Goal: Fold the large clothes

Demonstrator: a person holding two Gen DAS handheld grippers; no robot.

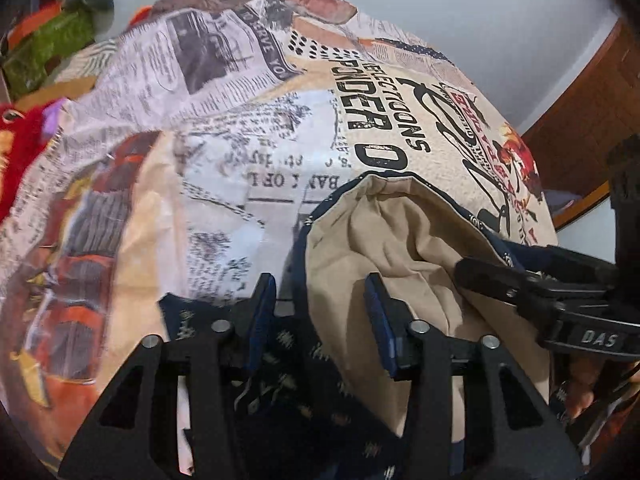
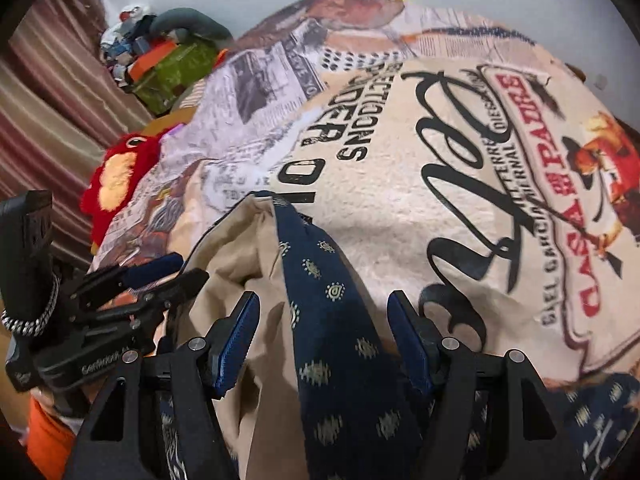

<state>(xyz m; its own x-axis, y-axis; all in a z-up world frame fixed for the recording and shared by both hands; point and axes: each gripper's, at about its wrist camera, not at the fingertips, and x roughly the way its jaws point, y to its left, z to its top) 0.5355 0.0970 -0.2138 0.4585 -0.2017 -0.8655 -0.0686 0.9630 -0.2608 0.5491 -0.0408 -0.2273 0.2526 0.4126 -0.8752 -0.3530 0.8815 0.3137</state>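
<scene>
Closest to me, my left gripper has its blue pads apart, and navy patterned cloth lies loose between and below them, gripped by neither pad. My right gripper is also apart, wider, with a navy strip of the same garment running up between the pads untouched.

The garment (navy with small pale motifs outside, plain beige inside) lies bunched right under both grippers, its beige lining turned up in a rumpled hump with a navy hem curving over the top.

What could go wrong, as I judge it: the cloth is loose and heaped, so closing now might catch several layers or only the lining, and the fold would come out crooked. The two grippers sit very near each other, so they could also knock together or pinch the same spot.

Under the garment is a bed, covered by a printed blanket with newspaper text, big black script and a red label. It is busy and wrinkled, which makes the garment's edges hard to pick out.

Further off, toward the bed's far left edge, sit a red plush toy and a heap of other items, one of them green. Beyond are a pale wall, striped curtains and some brown wooden furniture.
</scene>
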